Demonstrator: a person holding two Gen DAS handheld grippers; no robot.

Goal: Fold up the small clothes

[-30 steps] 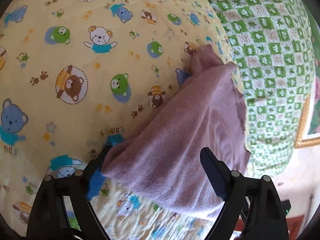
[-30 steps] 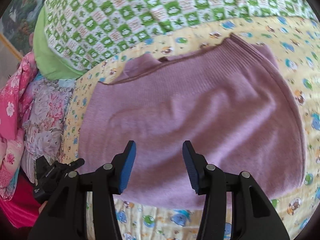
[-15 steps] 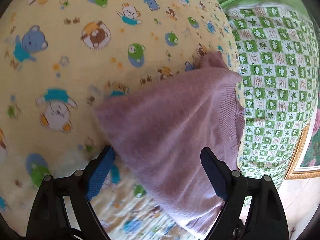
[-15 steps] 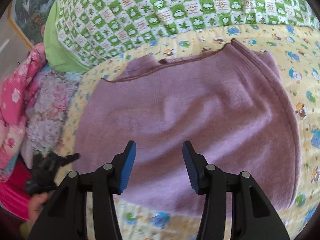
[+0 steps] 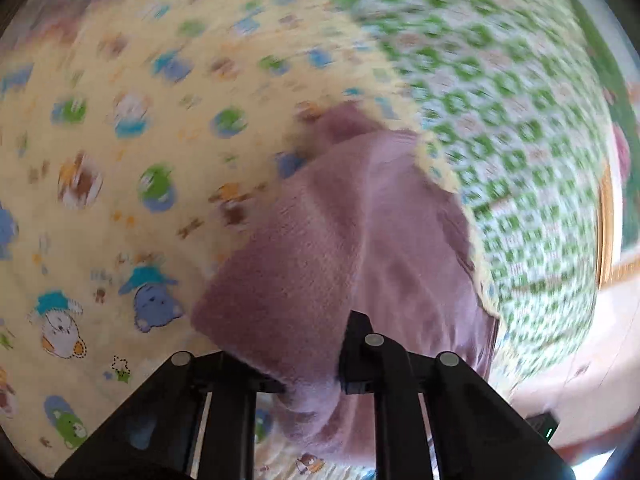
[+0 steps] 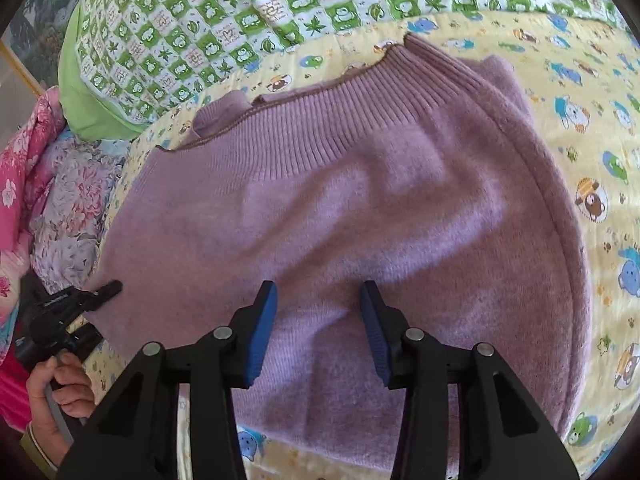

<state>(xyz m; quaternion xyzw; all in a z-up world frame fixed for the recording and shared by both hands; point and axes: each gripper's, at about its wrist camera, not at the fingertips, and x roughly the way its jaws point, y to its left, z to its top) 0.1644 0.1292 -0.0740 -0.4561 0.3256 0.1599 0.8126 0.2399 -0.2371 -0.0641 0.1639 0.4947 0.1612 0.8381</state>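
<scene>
A mauve knitted sweater [image 6: 340, 208] lies spread on a yellow cartoon-bear sheet [image 6: 592, 120], its ribbed hem toward the far side. My right gripper [image 6: 318, 332] is open, its blue pads just above the sweater's near part. My left gripper [image 5: 312, 380] is shut on a bunched edge of the sweater [image 5: 340, 248]; the left wrist view is motion-blurred. The left gripper also shows in the right wrist view [image 6: 68, 304] at the sweater's left edge, held by a hand.
A green-and-white checked quilt [image 6: 280, 4] lies beyond the sweater. Pink and floral bedding [image 6: 48, 184] is piled at the left in the right wrist view. A framed picture [image 5: 608, 216] stands at the bed's edge.
My left gripper has closed on the sweater's edge and is moving fast. My right gripper has come lower and closer over the sweater, still open.
</scene>
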